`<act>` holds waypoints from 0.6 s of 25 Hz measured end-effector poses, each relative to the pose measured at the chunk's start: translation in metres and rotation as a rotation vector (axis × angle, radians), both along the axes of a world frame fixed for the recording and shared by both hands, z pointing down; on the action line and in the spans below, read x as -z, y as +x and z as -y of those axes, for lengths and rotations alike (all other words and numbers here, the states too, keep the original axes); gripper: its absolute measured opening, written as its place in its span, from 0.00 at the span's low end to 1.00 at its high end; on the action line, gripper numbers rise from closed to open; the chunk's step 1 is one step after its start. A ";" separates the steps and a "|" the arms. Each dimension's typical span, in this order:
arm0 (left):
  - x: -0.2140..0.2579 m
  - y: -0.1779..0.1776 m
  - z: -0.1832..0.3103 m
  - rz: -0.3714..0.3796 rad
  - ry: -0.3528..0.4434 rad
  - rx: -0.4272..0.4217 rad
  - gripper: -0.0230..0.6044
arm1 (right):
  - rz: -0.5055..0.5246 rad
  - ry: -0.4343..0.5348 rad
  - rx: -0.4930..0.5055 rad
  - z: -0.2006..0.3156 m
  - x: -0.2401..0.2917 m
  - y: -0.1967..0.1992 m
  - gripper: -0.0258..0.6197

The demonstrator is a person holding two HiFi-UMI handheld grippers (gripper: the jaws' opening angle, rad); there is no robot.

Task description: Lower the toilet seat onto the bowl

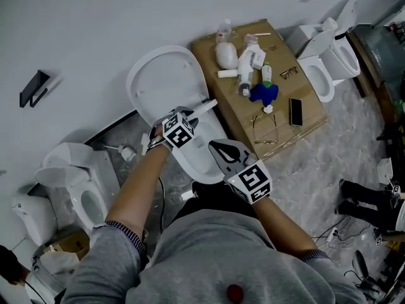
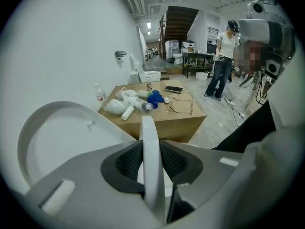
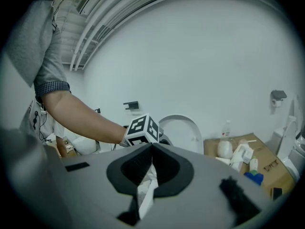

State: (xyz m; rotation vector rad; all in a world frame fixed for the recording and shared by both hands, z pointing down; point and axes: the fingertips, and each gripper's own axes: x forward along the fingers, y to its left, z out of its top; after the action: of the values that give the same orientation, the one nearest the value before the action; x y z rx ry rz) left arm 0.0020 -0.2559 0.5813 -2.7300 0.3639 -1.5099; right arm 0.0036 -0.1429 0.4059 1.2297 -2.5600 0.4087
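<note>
Looking down in the head view, I see the left gripper (image 1: 193, 114) at the toilet seat (image 1: 205, 107), which is raised off the bowl (image 1: 201, 160) before the upright lid (image 1: 166, 81). A cardboard box (image 1: 307, 125) of bottles (image 1: 245, 81) stands just beside, their labels too small to read. In the left gripper view, the pads clamp the seat's rim, seen edge-on. In the right gripper view, the right gripper (image 3: 151, 168) is pinched on a crumpled white tissue (image 3: 144, 192).
</note>
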 end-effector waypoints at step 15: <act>-0.008 0.010 -0.055 -0.097 -0.104 0.029 0.26 | -0.027 -0.037 -0.022 -0.036 -0.020 -0.006 0.06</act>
State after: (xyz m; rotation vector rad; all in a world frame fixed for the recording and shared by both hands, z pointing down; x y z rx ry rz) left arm 0.0124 -0.2008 0.5898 -2.8980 0.3363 -1.4458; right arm -0.0024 -0.1066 0.4257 1.2423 -2.5070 0.4393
